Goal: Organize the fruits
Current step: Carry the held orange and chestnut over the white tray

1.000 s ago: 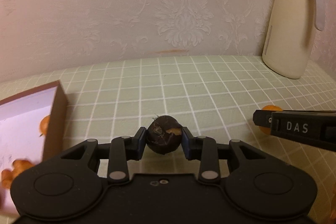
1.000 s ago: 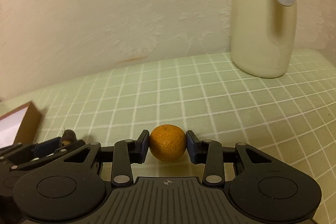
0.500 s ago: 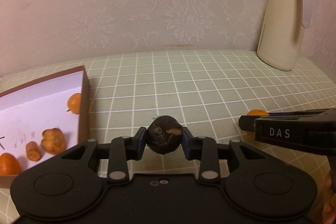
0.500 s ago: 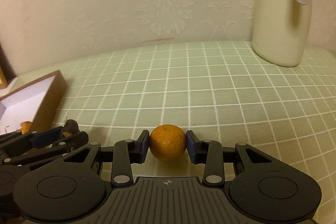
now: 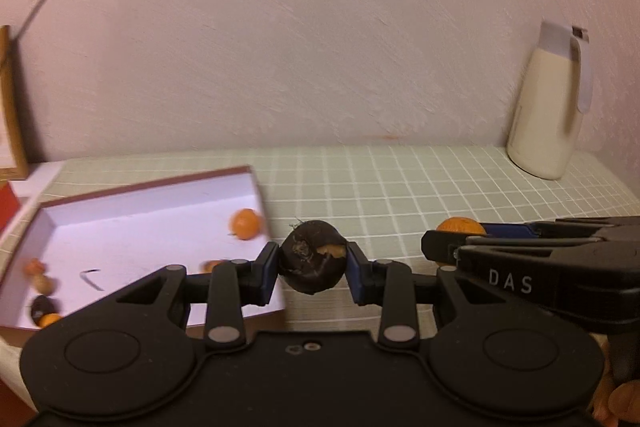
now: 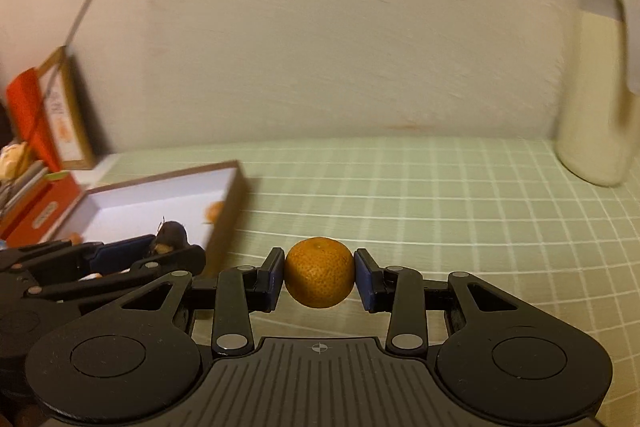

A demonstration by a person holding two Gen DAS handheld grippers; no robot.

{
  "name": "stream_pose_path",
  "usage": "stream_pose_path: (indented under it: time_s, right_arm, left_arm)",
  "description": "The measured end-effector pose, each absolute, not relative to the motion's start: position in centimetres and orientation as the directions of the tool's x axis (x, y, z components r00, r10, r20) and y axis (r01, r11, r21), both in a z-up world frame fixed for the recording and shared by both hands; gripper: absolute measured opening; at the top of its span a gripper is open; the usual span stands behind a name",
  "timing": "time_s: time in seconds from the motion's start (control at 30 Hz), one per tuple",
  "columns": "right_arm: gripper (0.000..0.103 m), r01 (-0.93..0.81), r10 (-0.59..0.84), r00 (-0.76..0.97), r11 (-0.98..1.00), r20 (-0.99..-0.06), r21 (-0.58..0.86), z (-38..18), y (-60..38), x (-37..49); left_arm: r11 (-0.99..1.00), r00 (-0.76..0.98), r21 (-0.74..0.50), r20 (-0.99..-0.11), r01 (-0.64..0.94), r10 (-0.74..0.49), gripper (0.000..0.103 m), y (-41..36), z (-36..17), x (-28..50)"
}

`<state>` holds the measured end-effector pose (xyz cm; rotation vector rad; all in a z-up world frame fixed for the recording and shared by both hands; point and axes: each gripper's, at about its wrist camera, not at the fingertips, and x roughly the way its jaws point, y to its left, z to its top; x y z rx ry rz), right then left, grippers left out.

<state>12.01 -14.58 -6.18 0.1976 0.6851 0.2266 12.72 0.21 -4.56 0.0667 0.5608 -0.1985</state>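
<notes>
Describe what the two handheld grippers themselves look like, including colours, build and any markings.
Both are matte black plastic. The left gripper and right gripper each have two round discs on a wide body, linkage arms with silver pivot pins, and dark blue finger pads. The right one's side bears white "DAS" lettering; its top is ribbed with a small crosshair mark. No cables or sleeves show.

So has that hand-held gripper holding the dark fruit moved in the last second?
Yes. The left hand-held gripper has swung left toward the white box; the cream jug now sits farther off, smaller.
</notes>
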Motion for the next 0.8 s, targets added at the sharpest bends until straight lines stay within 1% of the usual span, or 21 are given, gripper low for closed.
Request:
stream_pose_path:
  time_s: [0.5,0.8]
  right_arm:
    - [0.038,-0.324,0.415,0.759,0.909,-0.501,0.263,-3.0,-7.0,11.6]
    - [0.038,-0.386,0.445,0.771,0.895,-0.455,0.222,-1.7,-3.5,11.7]
  left_arm:
    - [1.0,0.885,-0.006,-0.466,-0.009,0.005,0.025,10.0,-1.4,9.9]
    - [0.994,0.89,-0.024,-0.448,-0.105,0.083,0.025,14.7,-0.7,9.7]
